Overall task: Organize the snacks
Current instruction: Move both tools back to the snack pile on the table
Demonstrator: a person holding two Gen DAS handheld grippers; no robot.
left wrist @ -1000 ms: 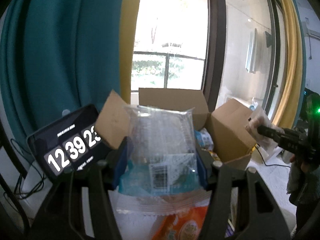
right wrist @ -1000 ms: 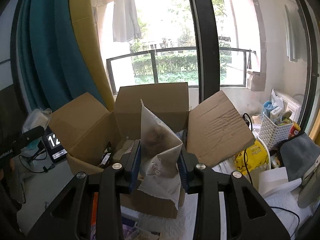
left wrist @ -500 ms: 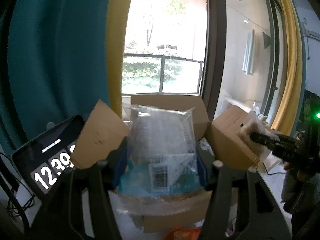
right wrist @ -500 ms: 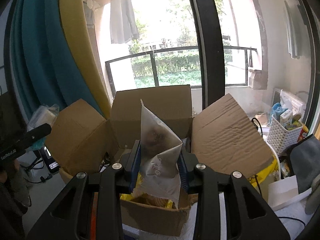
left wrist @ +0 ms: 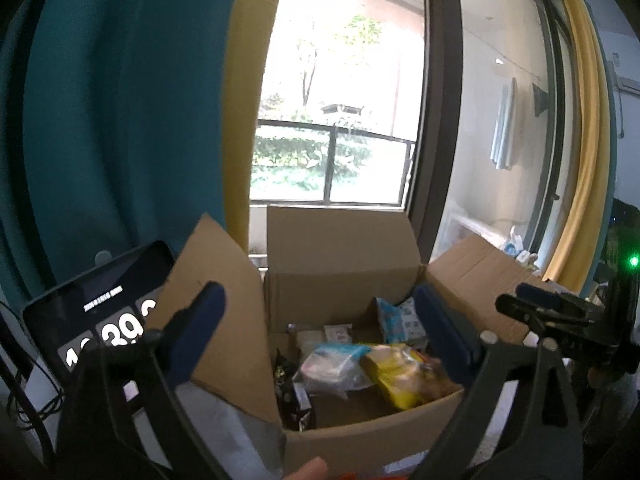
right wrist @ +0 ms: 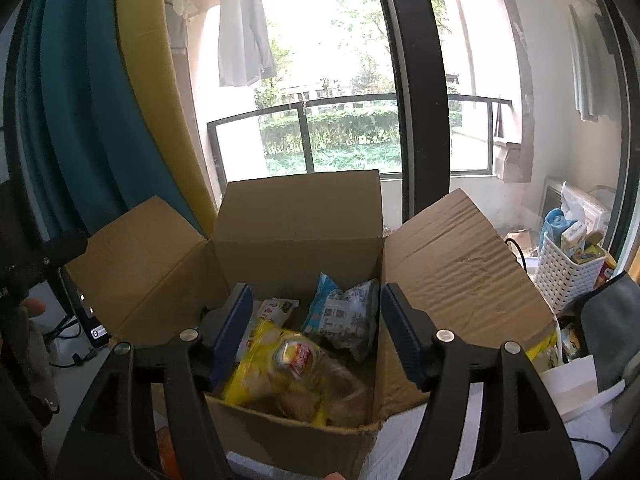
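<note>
An open cardboard box (left wrist: 340, 264) (right wrist: 296, 216) stands in front of both grippers with several snack packets inside. A clear packet with blue print (left wrist: 334, 366) lies in its middle, next to a yellow chip bag (left wrist: 404, 376) (right wrist: 280, 364). A blue and white packet (right wrist: 344, 316) (left wrist: 400, 318) leans at the back right. My left gripper (left wrist: 320, 332) is open and empty above the box's front. My right gripper (right wrist: 314, 332) is open and empty over the yellow bag. The right gripper's tip (left wrist: 540, 306) shows at the right of the left wrist view.
A tablet showing a clock (left wrist: 96, 316) leans left of the box. Teal and yellow curtains (left wrist: 120, 100) and a window lie behind. A white basket (right wrist: 568, 264) with items, a dark cloth (right wrist: 612, 320) and white paper (right wrist: 576, 384) sit at the right. The box flaps (right wrist: 452, 272) stand open.
Both grippers have opened and let go of their packets: the clear blue-printed one from the left, the pale one from the right. The clear packet now lies in the box. Both grippers moved closer over it.
</note>
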